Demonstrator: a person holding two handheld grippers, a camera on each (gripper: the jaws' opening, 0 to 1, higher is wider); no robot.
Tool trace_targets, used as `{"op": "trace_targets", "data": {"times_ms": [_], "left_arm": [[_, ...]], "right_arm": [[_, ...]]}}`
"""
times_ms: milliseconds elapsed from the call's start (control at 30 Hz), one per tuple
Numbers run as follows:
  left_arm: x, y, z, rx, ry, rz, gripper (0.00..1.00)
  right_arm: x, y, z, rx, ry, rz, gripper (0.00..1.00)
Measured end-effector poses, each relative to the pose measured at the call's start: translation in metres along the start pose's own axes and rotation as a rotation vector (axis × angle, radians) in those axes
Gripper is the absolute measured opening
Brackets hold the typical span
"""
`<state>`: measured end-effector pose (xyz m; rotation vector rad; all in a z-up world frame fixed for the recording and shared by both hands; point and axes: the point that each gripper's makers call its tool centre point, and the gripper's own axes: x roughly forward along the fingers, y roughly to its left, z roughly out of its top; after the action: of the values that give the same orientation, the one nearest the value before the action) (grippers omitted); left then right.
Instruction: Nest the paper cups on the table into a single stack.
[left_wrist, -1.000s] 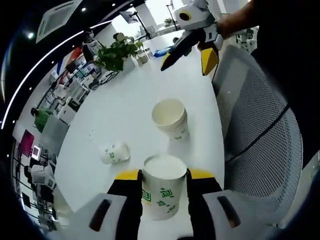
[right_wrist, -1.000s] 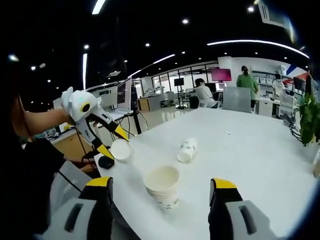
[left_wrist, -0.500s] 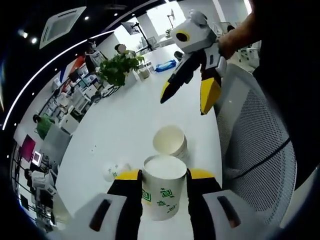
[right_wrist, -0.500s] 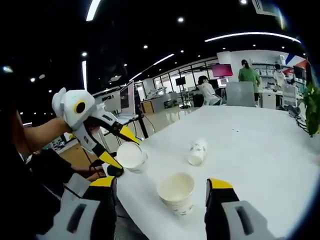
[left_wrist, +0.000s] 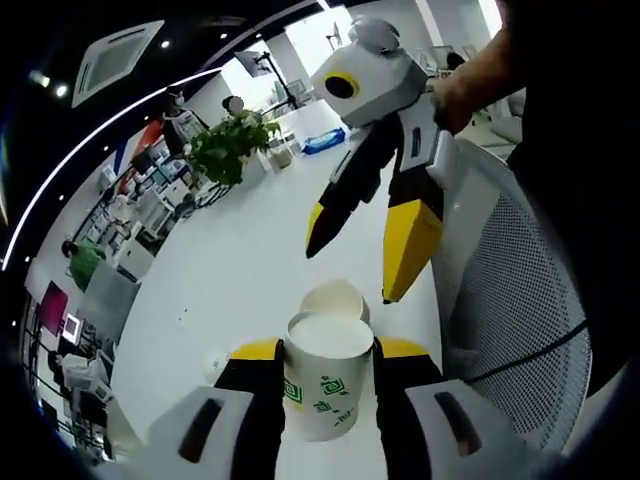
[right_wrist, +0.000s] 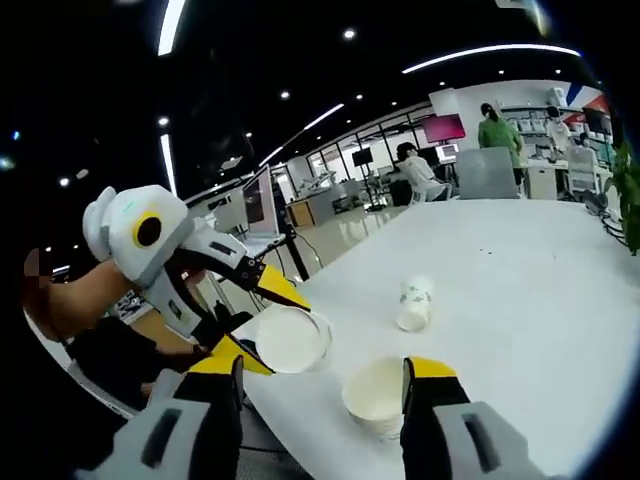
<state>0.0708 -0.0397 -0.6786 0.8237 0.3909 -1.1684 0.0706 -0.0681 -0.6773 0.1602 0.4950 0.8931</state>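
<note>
Gripping paper cup (left_wrist: 327, 375) between its fingers, left gripper (left_wrist: 328, 370) holds it upright, just short of stacked cups (left_wrist: 335, 300) ahead on white table (left_wrist: 240, 270). Right gripper (right_wrist: 320, 385) fingers spread wide, stacked cups between their tips. Tipped cup (right_wrist: 414, 303) lies farther beyond, apart.

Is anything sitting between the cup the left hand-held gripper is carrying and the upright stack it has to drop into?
Nothing visible blocks it. The white paper cup with green print in the left hand-held gripper hangs beside the open-topped upright stack. The right hand-held gripper hovers open nearby; the tipped-over paper cup lies off to the side.
</note>
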Motion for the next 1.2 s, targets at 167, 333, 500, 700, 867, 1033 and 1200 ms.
{"op": "trace_targets", "data": {"times_ms": [167, 333, 500, 700, 867, 1033, 1200], "left_arm": [[0.005, -0.005, 0.008, 0.025, 0.006, -0.008, 0.32], [0.007, -0.008, 0.011, 0.047, 0.006, -0.014, 0.32], [0.009, -0.009, 0.014, 0.065, 0.001, -0.013, 0.32], [0.011, -0.010, 0.020, 0.079, -0.012, -0.015, 0.33], [0.013, -0.014, 0.024, 0.097, -0.012, -0.019, 0.33], [0.014, -0.015, 0.027, 0.117, -0.013, -0.020, 0.33], [0.014, -0.014, 0.027, 0.128, -0.010, -0.017, 0.33]], "right_arm": [[0.001, 0.005, 0.001, 0.037, -0.007, 0.014, 0.61], [0.002, 0.007, 0.003, 0.082, -0.010, 0.019, 0.58], [0.005, 0.010, 0.004, 0.162, -0.005, 0.037, 0.55], [0.012, 0.009, 0.001, 0.183, 0.029, 0.040, 0.52], [0.013, 0.010, -0.001, 0.210, 0.039, 0.043, 0.45], [0.015, 0.008, 0.000, 0.259, 0.037, 0.038, 0.40], [0.014, 0.006, -0.004, 0.278, 0.058, 0.024, 0.36]]}}
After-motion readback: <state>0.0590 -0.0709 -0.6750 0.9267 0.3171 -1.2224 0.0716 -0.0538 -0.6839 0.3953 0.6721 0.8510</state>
